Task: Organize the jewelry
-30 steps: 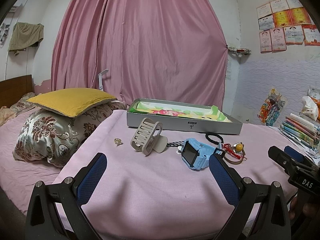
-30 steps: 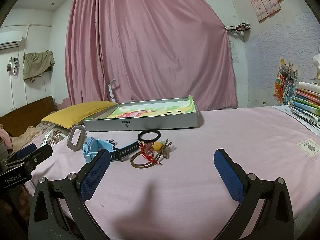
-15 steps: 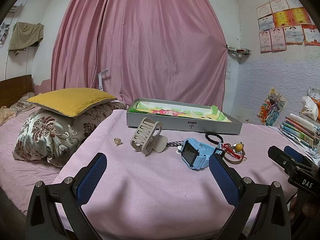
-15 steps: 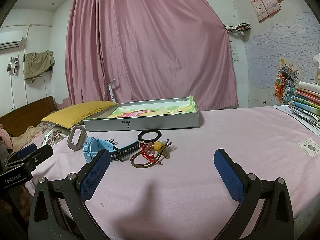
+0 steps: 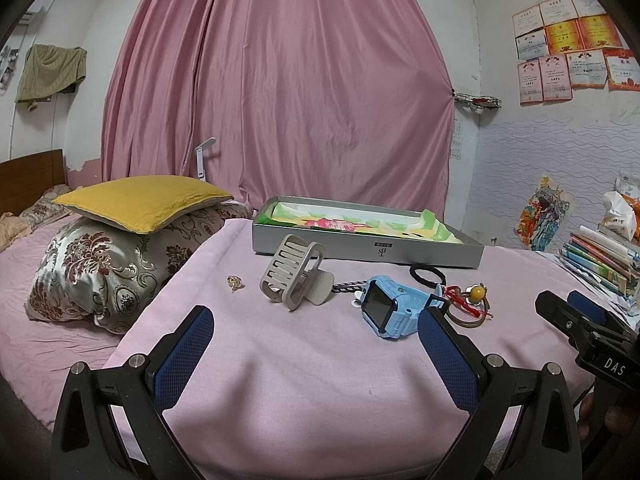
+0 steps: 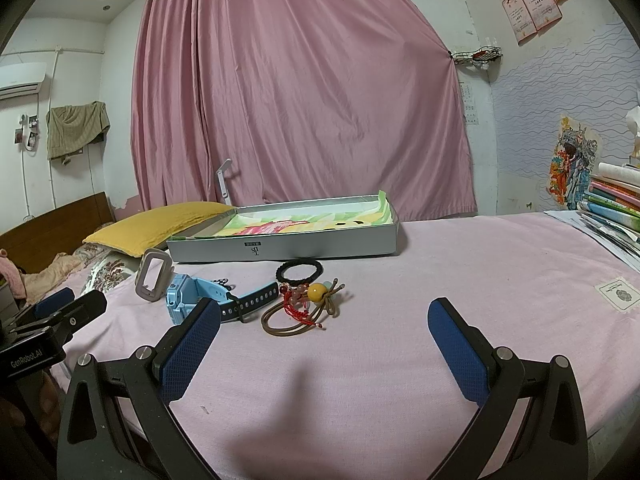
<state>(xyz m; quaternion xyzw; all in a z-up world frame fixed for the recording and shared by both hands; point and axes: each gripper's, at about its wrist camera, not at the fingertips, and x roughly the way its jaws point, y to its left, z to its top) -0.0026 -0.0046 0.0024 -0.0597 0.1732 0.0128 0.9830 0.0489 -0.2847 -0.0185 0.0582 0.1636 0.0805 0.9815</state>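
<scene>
On the pink cloth lie a beige hair claw [image 5: 291,276] [image 6: 151,276], a blue watch [image 5: 394,310] [image 6: 200,298], a black hair tie [image 5: 427,275] [image 6: 300,271], a brown hair tie with a yellow bead and red cord [image 5: 472,305] [image 6: 310,308], and a tiny gold piece [image 5: 235,282]. Behind them stands a grey shallow box [image 5: 360,246] [image 6: 280,246] lined with colourful paper. My left gripper [image 5: 316,352] is open, short of the watch. My right gripper [image 6: 324,344] is open too, just in front of the hair ties. Neither holds anything.
Pillows, one yellow [image 5: 140,200], lie on the bed at the left. A stack of books [image 5: 600,256] [image 6: 612,212] sits at the right edge. A pink curtain [image 5: 280,100] hangs behind. A small label [image 6: 616,294] lies on the cloth at right.
</scene>
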